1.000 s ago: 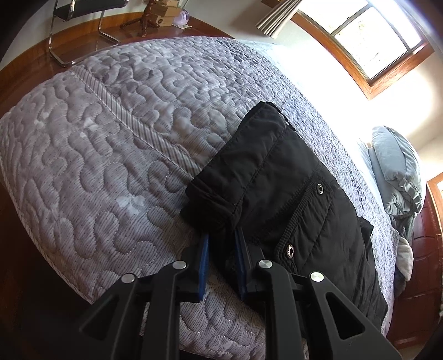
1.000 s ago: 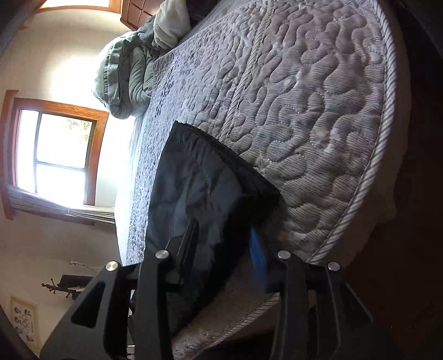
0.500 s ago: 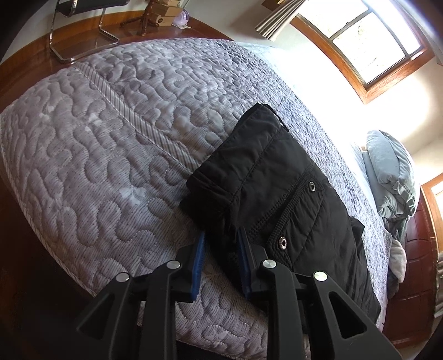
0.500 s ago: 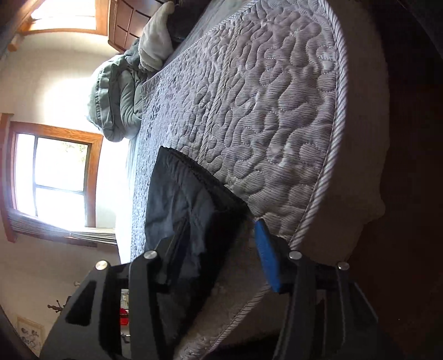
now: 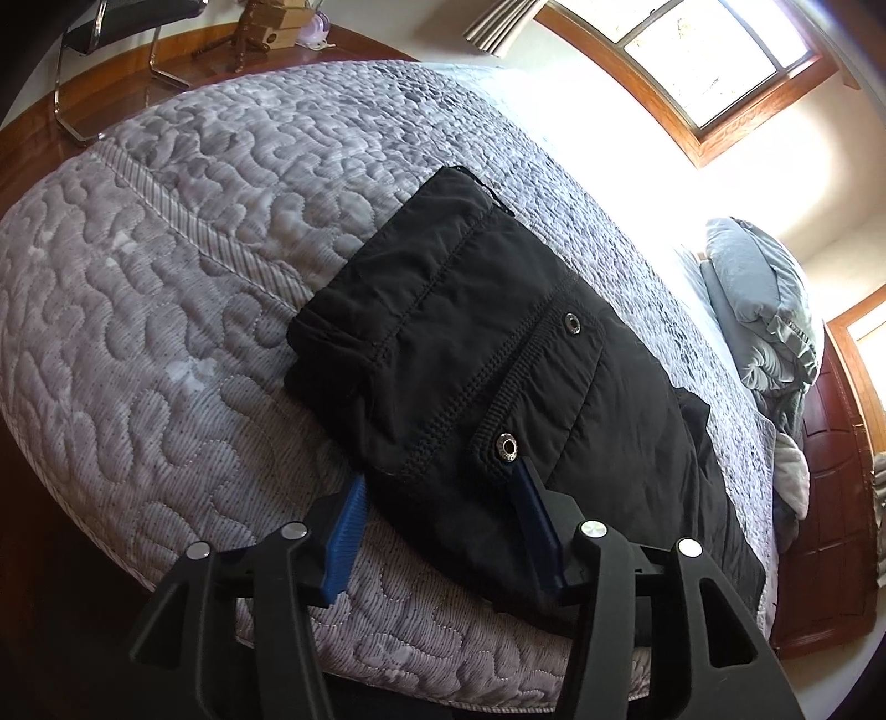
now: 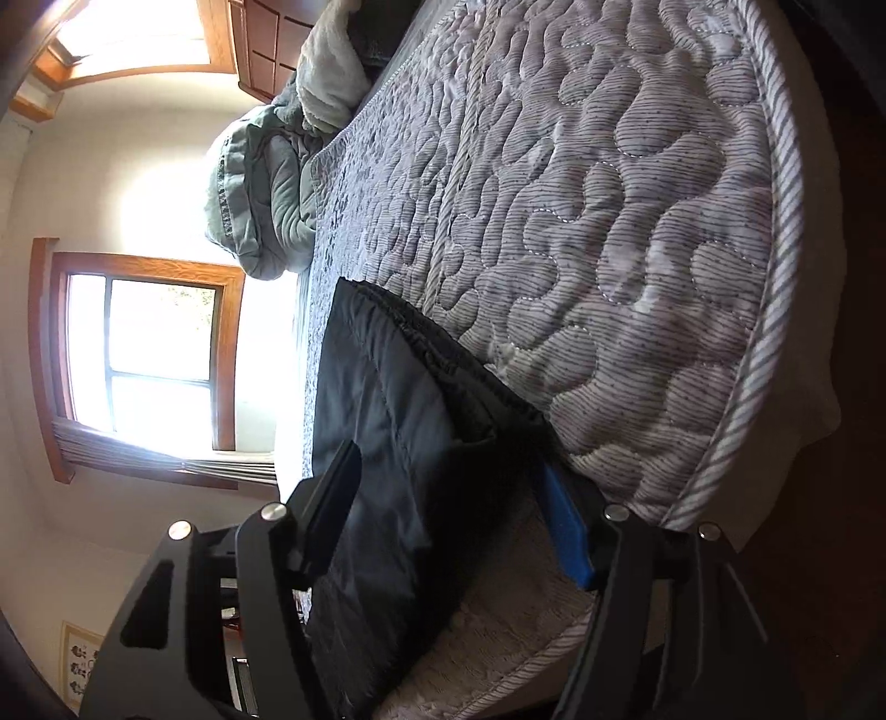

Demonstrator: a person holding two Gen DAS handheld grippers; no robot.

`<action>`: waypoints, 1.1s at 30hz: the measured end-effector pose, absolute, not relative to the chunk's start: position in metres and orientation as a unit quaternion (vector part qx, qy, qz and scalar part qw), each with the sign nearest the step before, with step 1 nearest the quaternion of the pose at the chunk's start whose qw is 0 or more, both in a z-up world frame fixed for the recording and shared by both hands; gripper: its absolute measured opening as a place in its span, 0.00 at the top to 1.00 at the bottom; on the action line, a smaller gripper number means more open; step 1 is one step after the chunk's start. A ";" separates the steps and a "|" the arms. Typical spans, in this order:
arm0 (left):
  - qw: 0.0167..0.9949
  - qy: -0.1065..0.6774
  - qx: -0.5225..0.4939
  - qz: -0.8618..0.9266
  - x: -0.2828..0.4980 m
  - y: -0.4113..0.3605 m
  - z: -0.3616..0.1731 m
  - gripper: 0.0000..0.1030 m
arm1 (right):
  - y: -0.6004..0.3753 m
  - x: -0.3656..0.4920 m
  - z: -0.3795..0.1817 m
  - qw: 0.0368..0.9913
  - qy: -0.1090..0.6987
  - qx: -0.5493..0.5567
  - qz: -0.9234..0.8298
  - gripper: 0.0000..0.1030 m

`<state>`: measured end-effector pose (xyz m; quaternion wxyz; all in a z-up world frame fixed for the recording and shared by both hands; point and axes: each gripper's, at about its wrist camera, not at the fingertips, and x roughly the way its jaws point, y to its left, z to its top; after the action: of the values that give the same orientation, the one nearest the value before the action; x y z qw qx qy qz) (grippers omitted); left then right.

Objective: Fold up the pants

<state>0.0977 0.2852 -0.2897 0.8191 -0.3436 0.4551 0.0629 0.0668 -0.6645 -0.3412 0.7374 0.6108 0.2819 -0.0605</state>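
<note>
Black pants [image 5: 498, 365] lie folded on a grey quilted bed [image 5: 166, 266], near its front edge. Two metal snaps show on a pocket flap. My left gripper [image 5: 437, 487] is open, its blue pads spread either side of the near edge of the pants, not clamping them. In the right wrist view the pants [image 6: 398, 421] lie between the spread jaws of my right gripper [image 6: 448, 476], which is open at the pants' end near the bed's corner.
Grey-green pillows and a blanket [image 5: 769, 310] are piled at the head of the bed. A wooden-framed window [image 5: 714, 55] is behind. A chair [image 5: 111, 33] and wooden floor lie beyond the far edge. The bed's striped piping edge [image 6: 775, 277] runs close to my right gripper.
My left gripper was shut on the pants' edge and has opened wide, letting go. My right gripper stays open and has shifted a little along the pants.
</note>
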 end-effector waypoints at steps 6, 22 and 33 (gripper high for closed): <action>0.815 0.465 -0.338 0.079 0.104 0.283 -0.297 0.38 | -0.663 0.072 -0.347 0.753 0.266 0.601 -0.038 0.36; 0.834 0.441 -0.313 0.113 0.108 0.264 -0.298 0.29 | -0.653 0.097 -0.320 0.782 0.297 0.548 -0.027 0.81; 0.836 0.432 -0.317 0.116 0.105 0.261 -0.303 0.27 | -0.627 0.112 -0.247 0.824 0.316 0.469 -0.042 0.84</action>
<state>0.1051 0.2605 -0.3025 0.8360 -0.3171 0.4324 0.1162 0.1122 -0.6271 -0.2469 0.8238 0.4688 0.3160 -0.0425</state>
